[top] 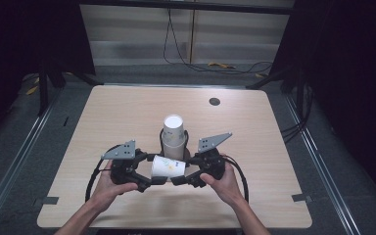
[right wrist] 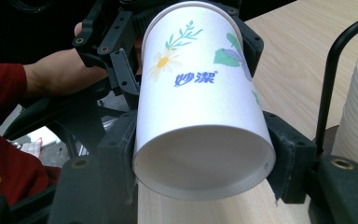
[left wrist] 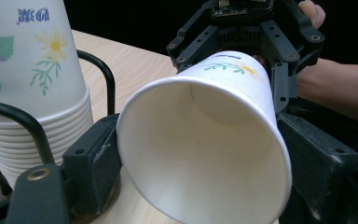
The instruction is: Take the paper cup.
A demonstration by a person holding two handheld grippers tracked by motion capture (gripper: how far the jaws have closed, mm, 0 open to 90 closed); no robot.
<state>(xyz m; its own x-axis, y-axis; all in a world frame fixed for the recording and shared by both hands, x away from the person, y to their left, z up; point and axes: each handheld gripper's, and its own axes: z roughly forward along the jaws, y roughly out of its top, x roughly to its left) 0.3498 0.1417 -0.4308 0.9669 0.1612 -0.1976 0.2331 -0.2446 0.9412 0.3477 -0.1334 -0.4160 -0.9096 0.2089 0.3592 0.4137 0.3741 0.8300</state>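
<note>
A white paper cup (top: pixel 168 168) with a flower print lies on its side in the air between my two grippers, just in front of a cup stack. My right gripper (top: pixel 182 170) is shut on its base end, with the pads (right wrist: pixel 289 154) pressed on both sides of the cup (right wrist: pixel 200 107). My left gripper (top: pixel 152 170) holds the mouth end, and its pads (left wrist: pixel 93 158) touch the rim of the cup (left wrist: pixel 205 154) on both sides. In the left gripper view the right gripper (left wrist: pixel 242 42) sits behind the cup. In the right gripper view the left gripper (right wrist: pixel 186 23) is at the far end.
A stack of upside-down paper cups (top: pixel 174 137) stands in a black wire holder (left wrist: pixel 100 70) at mid-table, just beyond the grippers. The wooden table (top: pixel 127 112) has a round black grommet (top: pixel 214 101) at the back right. Cables lie on the floor behind.
</note>
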